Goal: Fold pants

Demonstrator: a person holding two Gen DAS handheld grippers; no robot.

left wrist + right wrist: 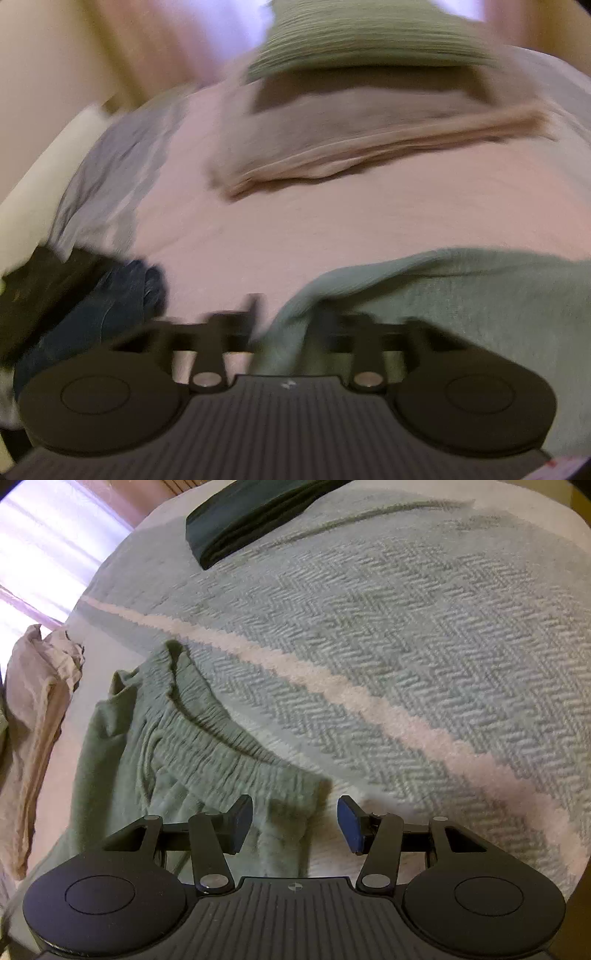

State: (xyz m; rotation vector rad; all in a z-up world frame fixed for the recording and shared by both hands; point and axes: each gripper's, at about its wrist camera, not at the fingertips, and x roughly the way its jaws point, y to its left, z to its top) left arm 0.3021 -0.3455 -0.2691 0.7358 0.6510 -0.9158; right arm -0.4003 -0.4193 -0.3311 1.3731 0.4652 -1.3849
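We have the right gripper [295, 821] poised over the corner of the waistband of the green pants [177, 746], low in the frame, its jaws standing wide with the fabric edge between the pads but not pinched. To take this corner well, we judge we should lower until both pads straddle the elastic band, then close on all layers together, so the fold lifts cleanly.

The left gripper [290, 325] sits at the bottom centre of its blurred view, over the pants' edge; its jaws look partly apart, though we cannot tell whether they pinch cloth.

The pants lie flattish on the herringbone blanket [406, 635], waistband gathered and wrinkled, running from the frame's left middle to lower centre. A beige garment [33, 709] lies crumpled at the left edge.
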